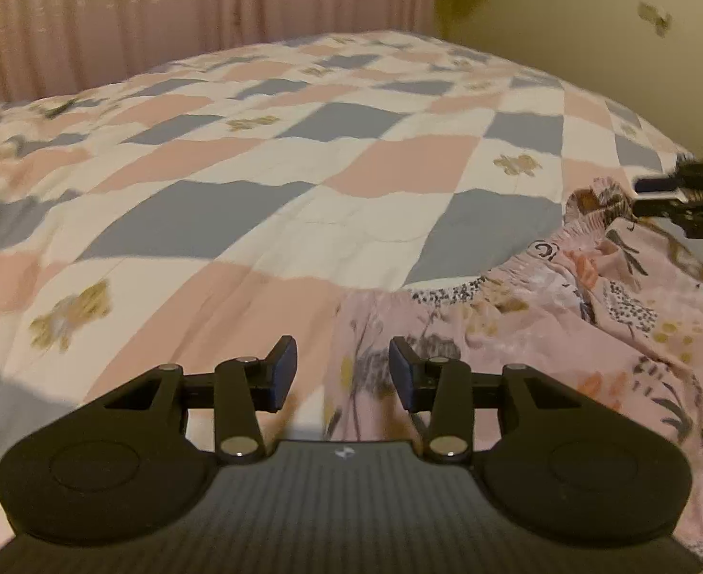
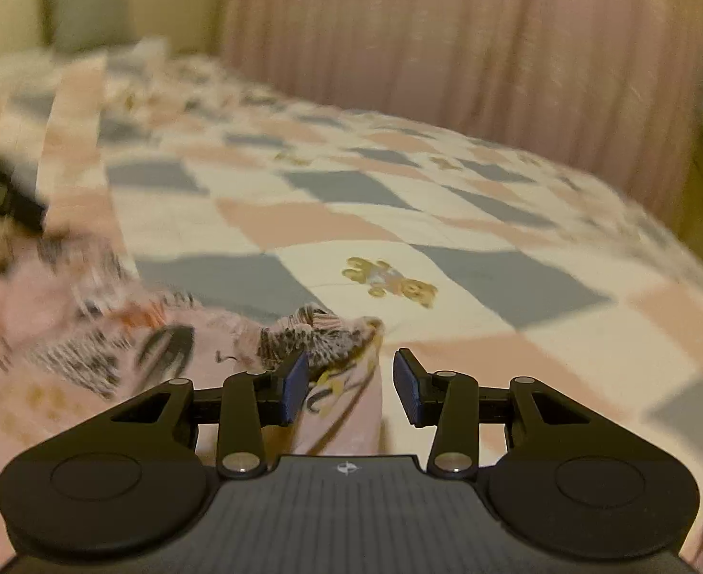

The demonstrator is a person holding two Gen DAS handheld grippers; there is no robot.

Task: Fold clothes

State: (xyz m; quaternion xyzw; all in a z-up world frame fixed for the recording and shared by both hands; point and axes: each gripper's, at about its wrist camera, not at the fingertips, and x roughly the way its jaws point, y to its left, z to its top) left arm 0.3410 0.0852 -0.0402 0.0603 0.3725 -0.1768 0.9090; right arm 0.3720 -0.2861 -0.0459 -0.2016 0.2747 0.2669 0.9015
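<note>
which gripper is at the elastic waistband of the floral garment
The right gripper, seen at the far right of the left wrist view, is at the gathered waistband. The left gripper hangs open over the flat floral garment.

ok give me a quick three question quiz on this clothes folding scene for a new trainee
1. True or false: the left gripper is shut on the floral garment.
2. What does the garment lie on? A) a wooden table B) a checked quilt on a bed C) a bare floor
3. Fill in: seen from the right wrist, the garment's bunched edge sits just ahead of the right gripper, whose jaws stand ____.

Key
1. False: its jaws are apart, with the garment's edge below the gap.
2. B
3. open, with cloth between the blue pads but not pinched.
</note>
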